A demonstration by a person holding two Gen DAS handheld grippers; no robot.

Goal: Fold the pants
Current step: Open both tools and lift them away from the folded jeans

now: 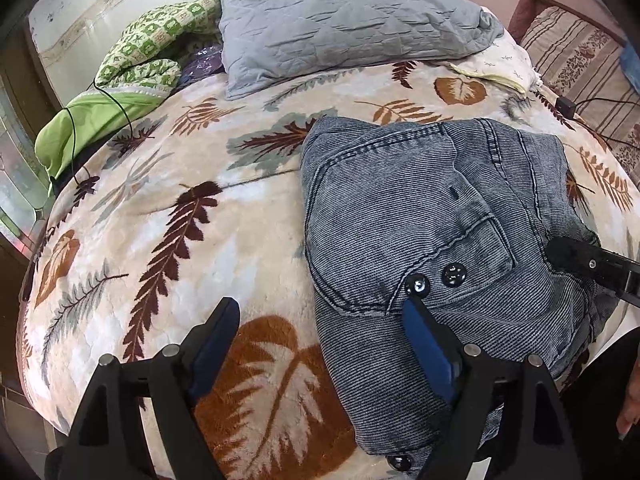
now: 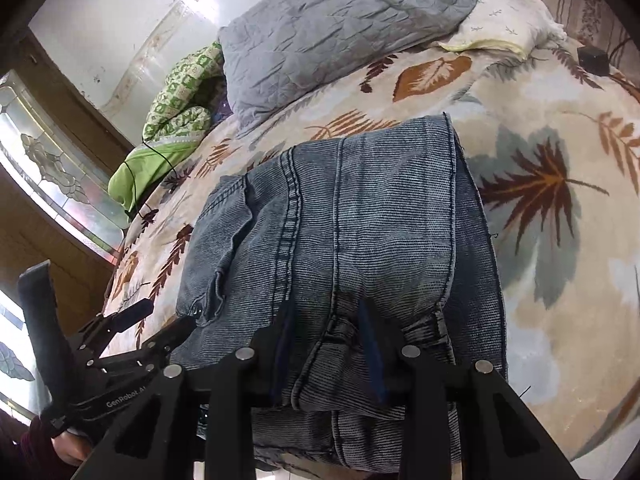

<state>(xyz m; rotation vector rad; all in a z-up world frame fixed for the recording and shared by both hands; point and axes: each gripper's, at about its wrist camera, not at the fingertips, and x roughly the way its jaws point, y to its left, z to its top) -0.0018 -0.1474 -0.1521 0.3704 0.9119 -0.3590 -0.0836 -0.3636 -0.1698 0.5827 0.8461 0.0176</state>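
Folded into a thick bundle, pants point(image 1: 432, 216) on the bed's leaf-print blanket point(image 1: 168, 208), nearer than the grey pillow point(image 1: 344, 20). Left gripper point(image 1: 320, 328) spread wide at the bundle's near edge, one finger over denim, gripping nothing. Right gripper point(image 2: 326, 320) narrowed on a ridge of denim beside the waistband.

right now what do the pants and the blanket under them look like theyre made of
The pants look like washed blue-grey denim: fine ribbed weave, double-stitched seams, dark metal-looking snap buttons. The blanket looks like plush fleece, likely synthetic: fuzzy, matte pile with a printed leaf pattern.
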